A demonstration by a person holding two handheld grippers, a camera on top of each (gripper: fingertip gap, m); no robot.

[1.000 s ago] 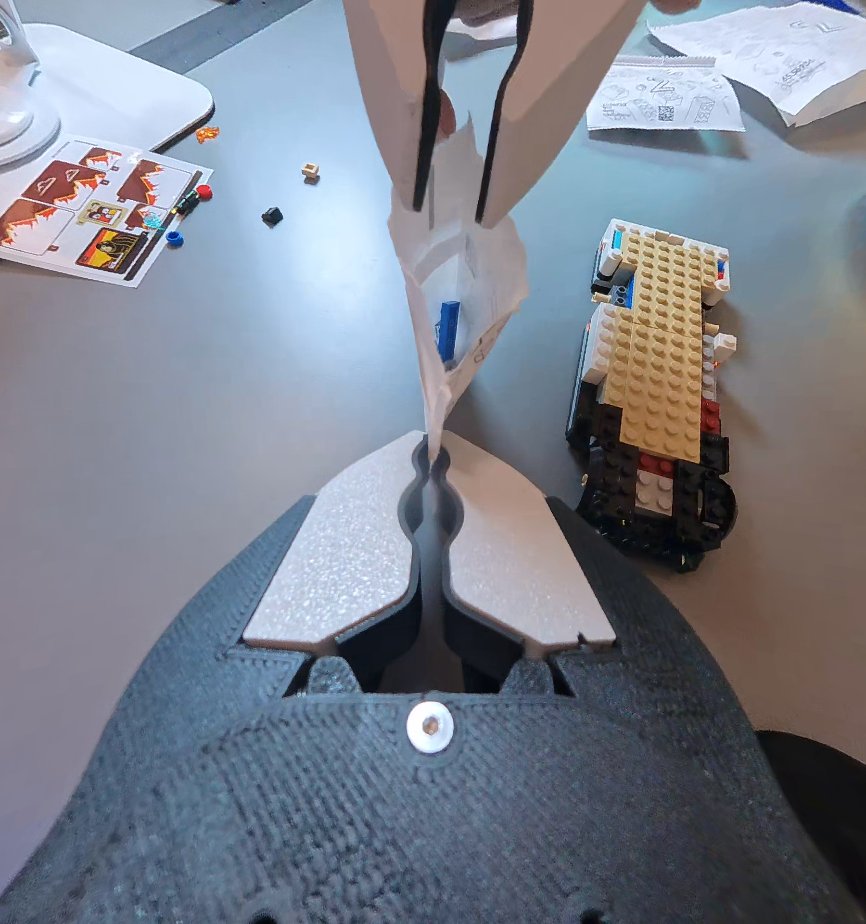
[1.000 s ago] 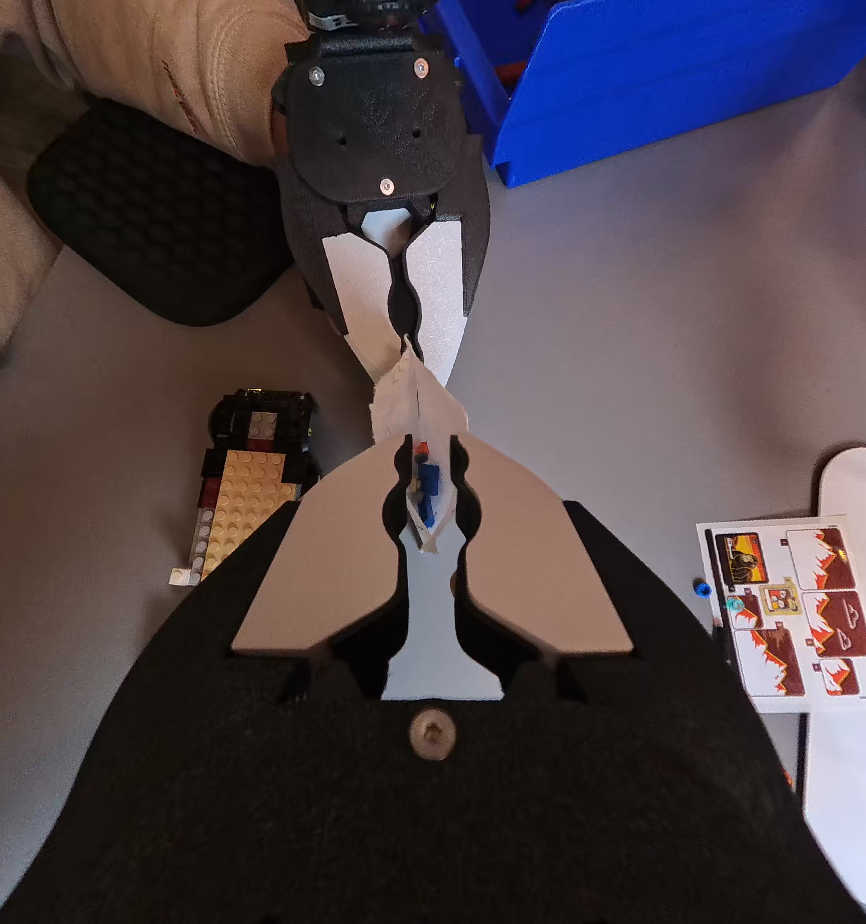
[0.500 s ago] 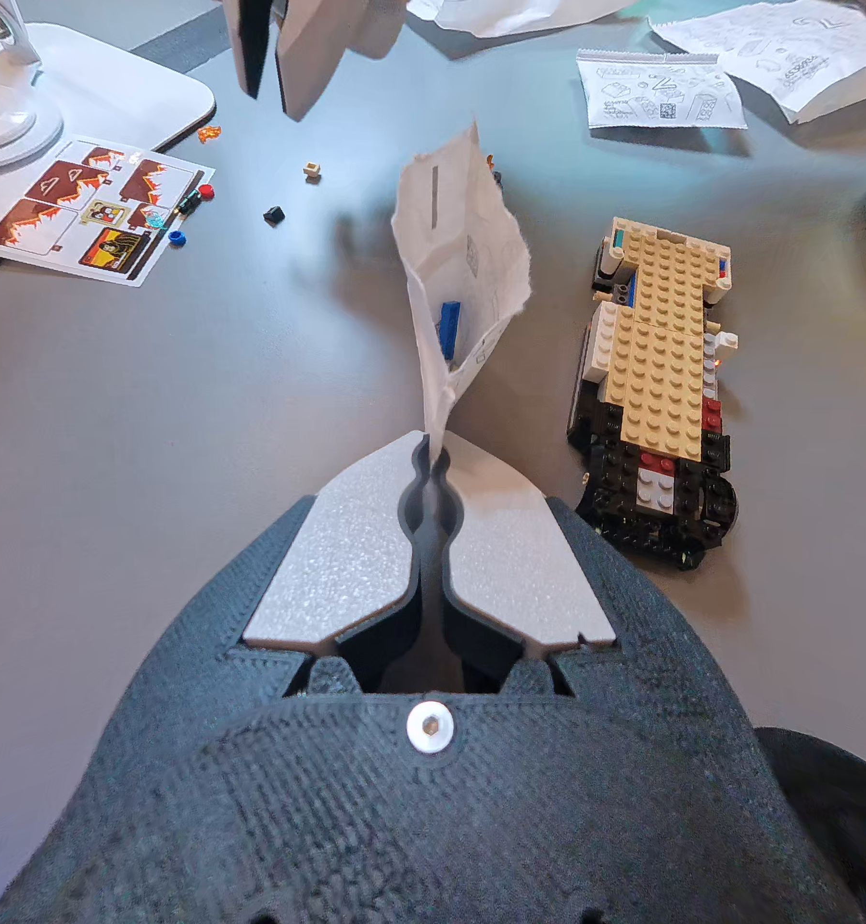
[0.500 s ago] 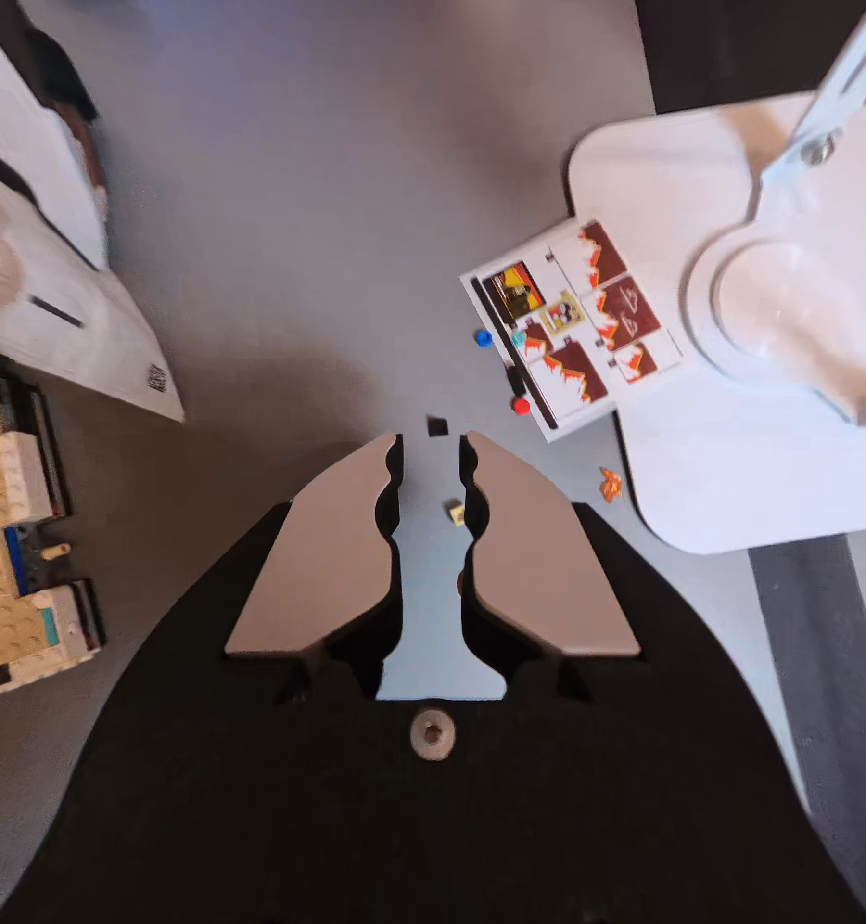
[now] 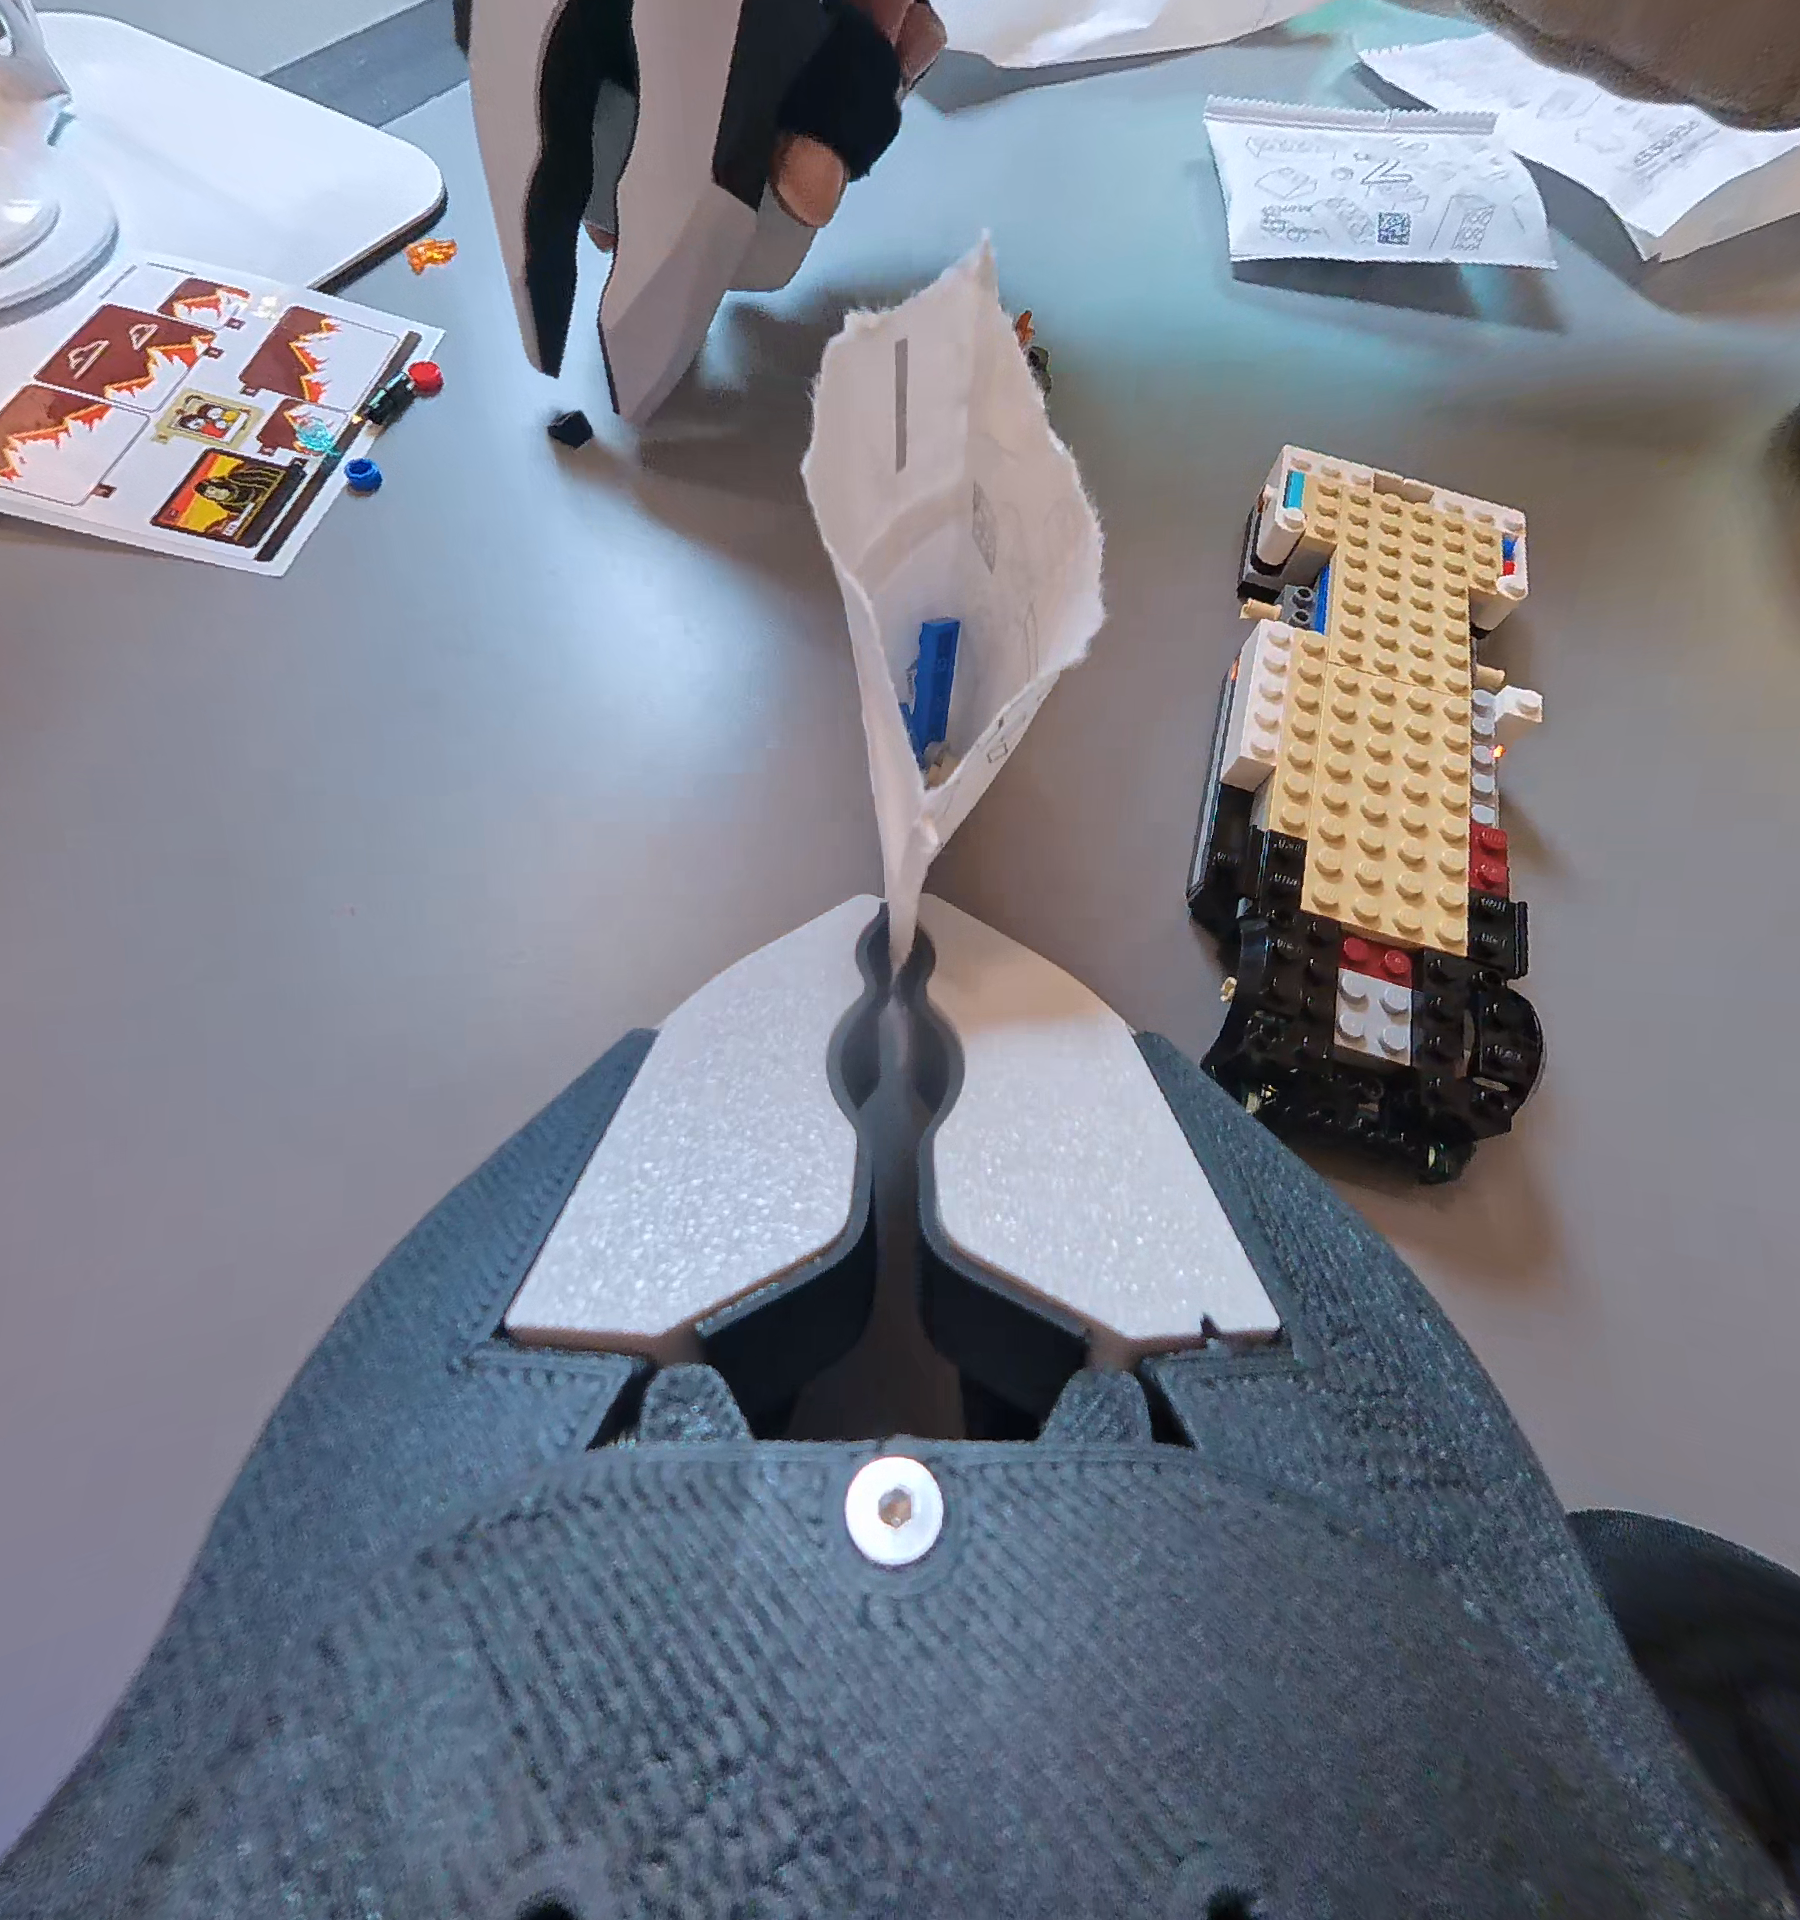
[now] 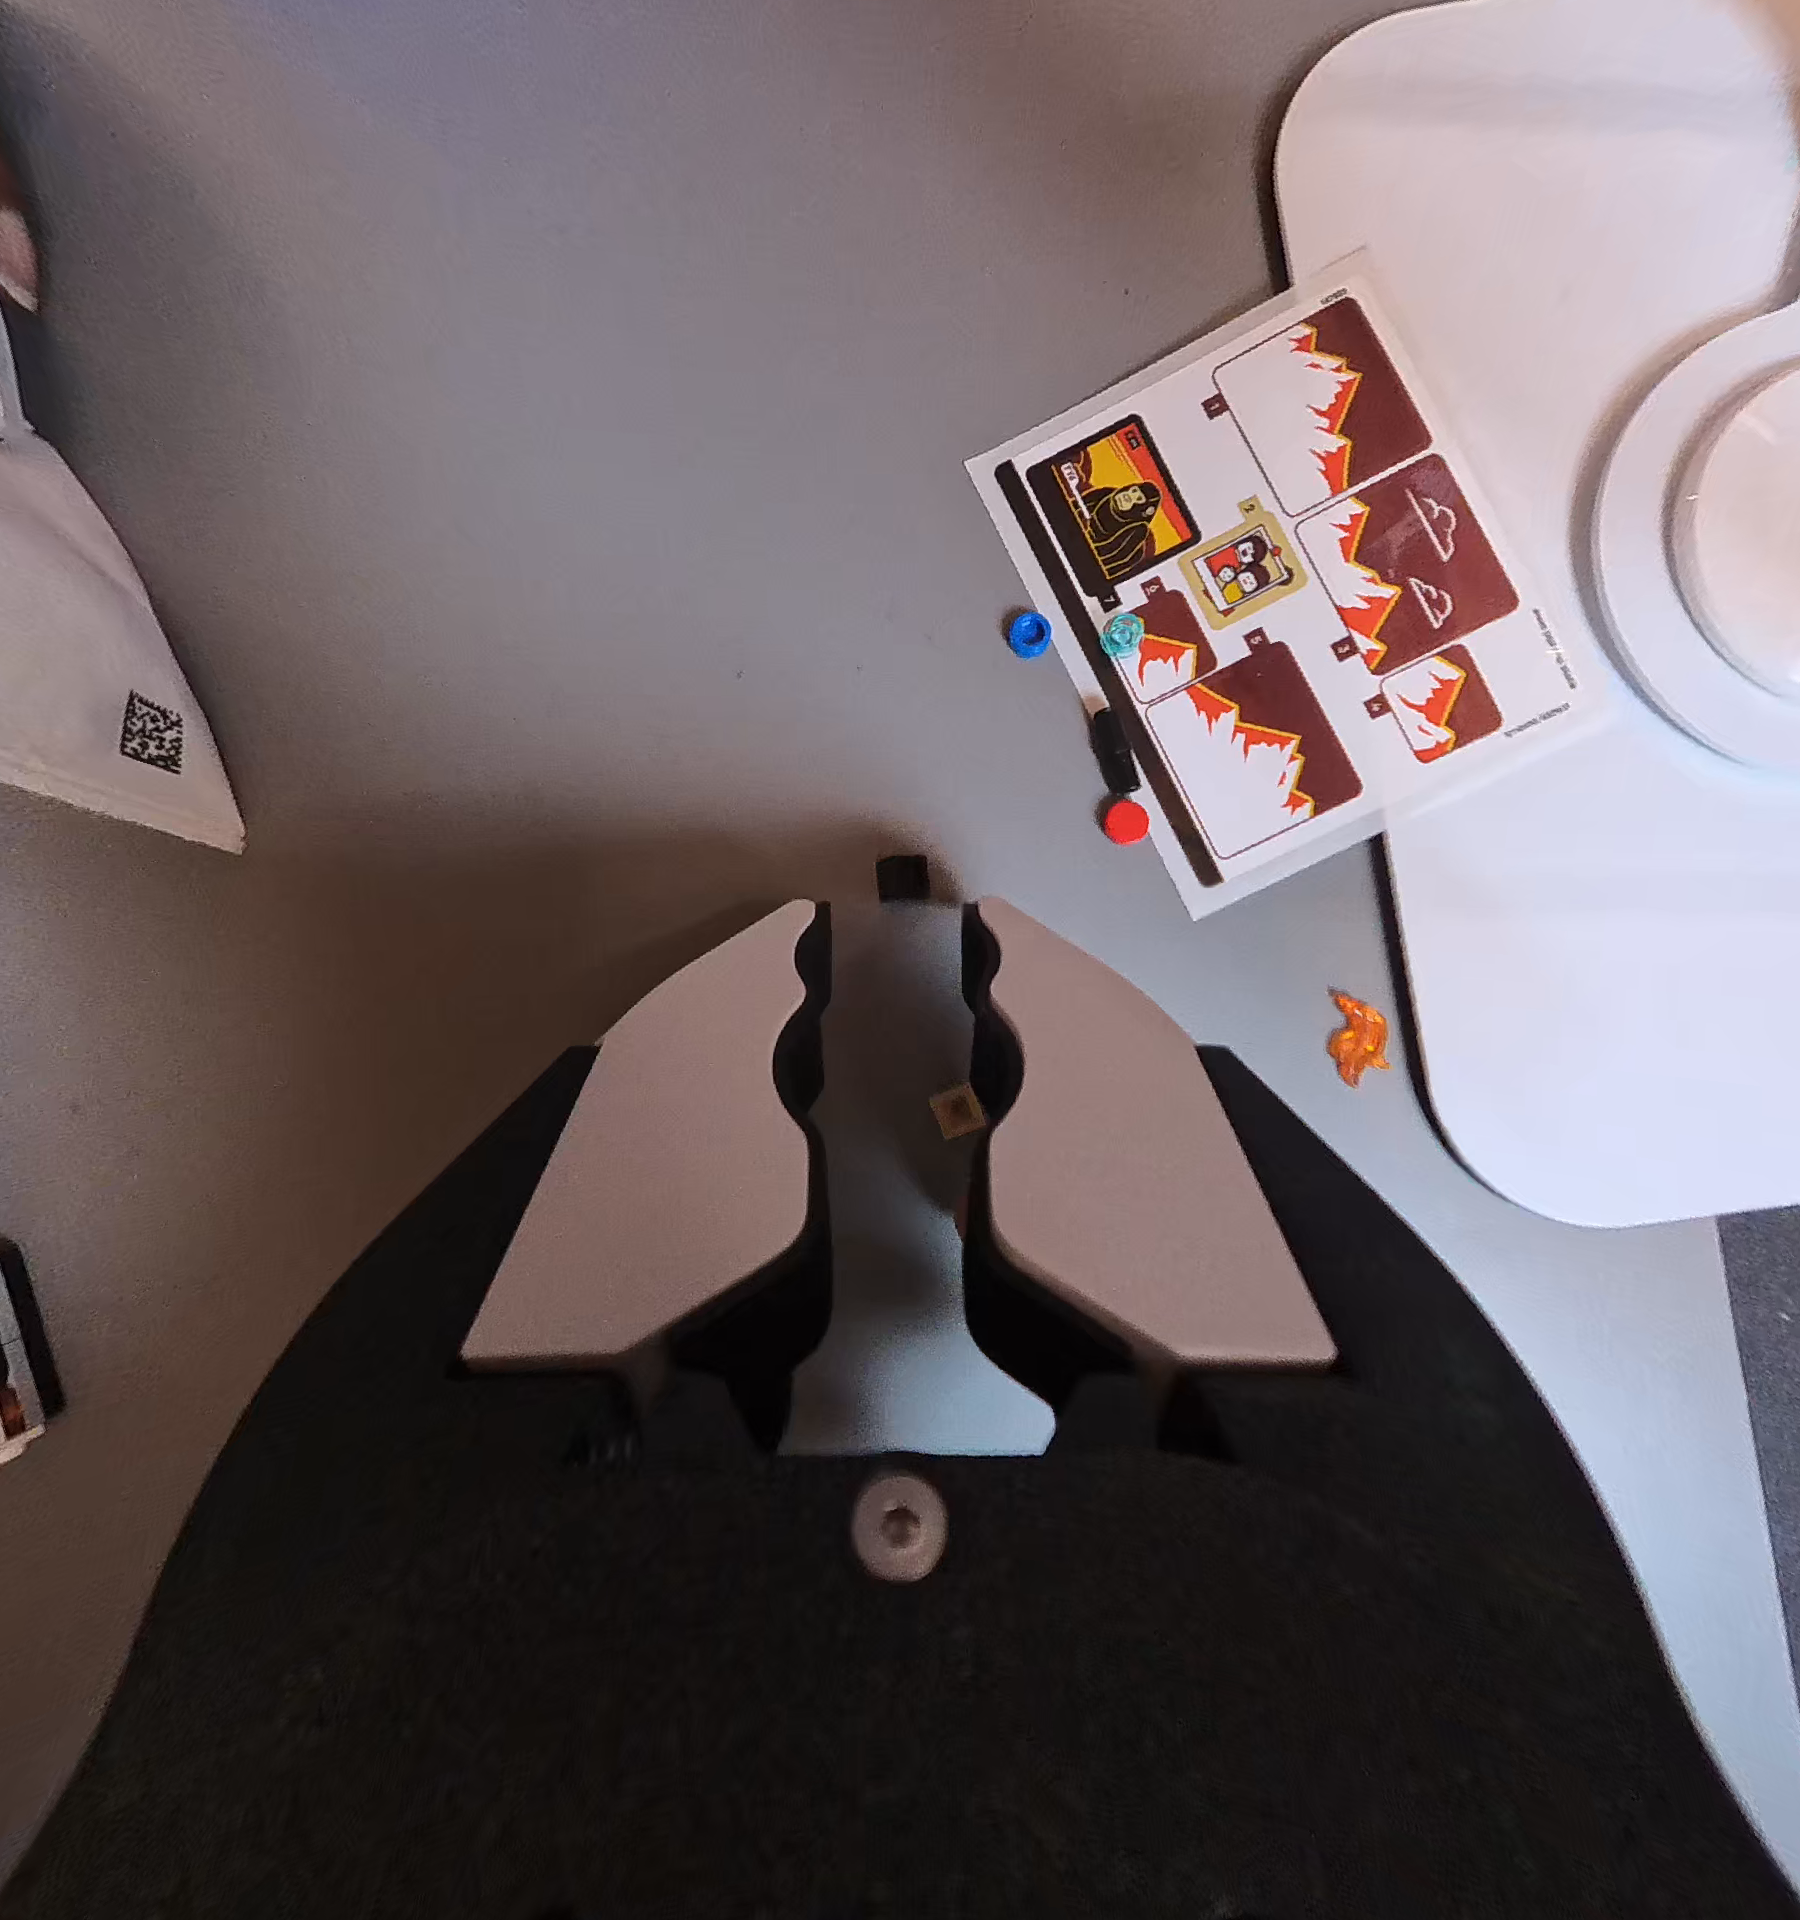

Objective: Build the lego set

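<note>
left gripper (image 5: 901, 935) has its fingers pressed together on the bottom corner of a torn white paper bag (image 5: 953, 540), which stands up off the bench (image 5: 356, 831) with its mouth gaping. a blue brick (image 5: 932, 681) sits loose inside. that bag looks light, thin and floppy, easy to rip further, so the folded corner seam is the sound place to pinch it.

right gripper (image 6: 896, 914), seen in its own view pointing down at the bench, has fingers spread with nothing between the tips. a small black piece (image 6: 898, 876) lies just beyond them, not touched. a tiny tan piece (image 6: 956, 1112) lies on the bench under the gap, further back. small, hard and slick, i'd judge; take it by its flat sides.

out toward the bench's edge: a red stud (image 6: 1124, 819), a blue stud (image 6: 1028, 632), a sticker sheet (image 6: 1280, 582) overlapping a white lamp base (image 6: 1561, 935). beside the bag, a tan-and-black brick model (image 5: 1384, 810).
</note>
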